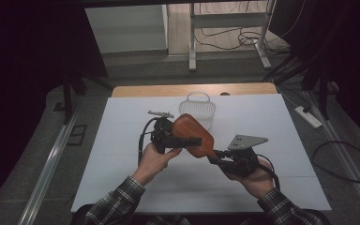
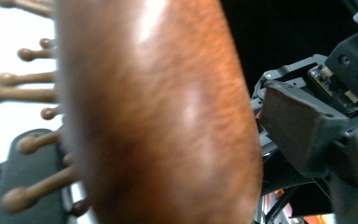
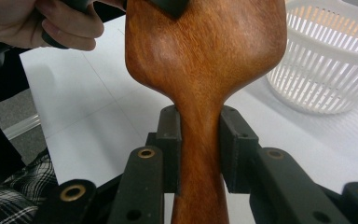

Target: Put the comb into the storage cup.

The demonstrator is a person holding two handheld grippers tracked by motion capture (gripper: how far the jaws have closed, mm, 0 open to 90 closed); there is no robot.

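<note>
- The desk (image 1: 122,178) carries a white basket (image 1: 198,108) near its far edge (nothing inside that I can see).
- The wooden hairbrush (image 1: 194,135) hangs above the desk's middle, long axis running from the left claw (image 1: 187,141) at its head down to the right claw (image 1: 217,157).
- Right claw pinches the handle (image 3: 200,154) firmly.
- Left claw seems pressed on the head; the close view is blurred.
- The basket lies just beyond the head, nearer the left hand (image 1: 155,159).
</note>
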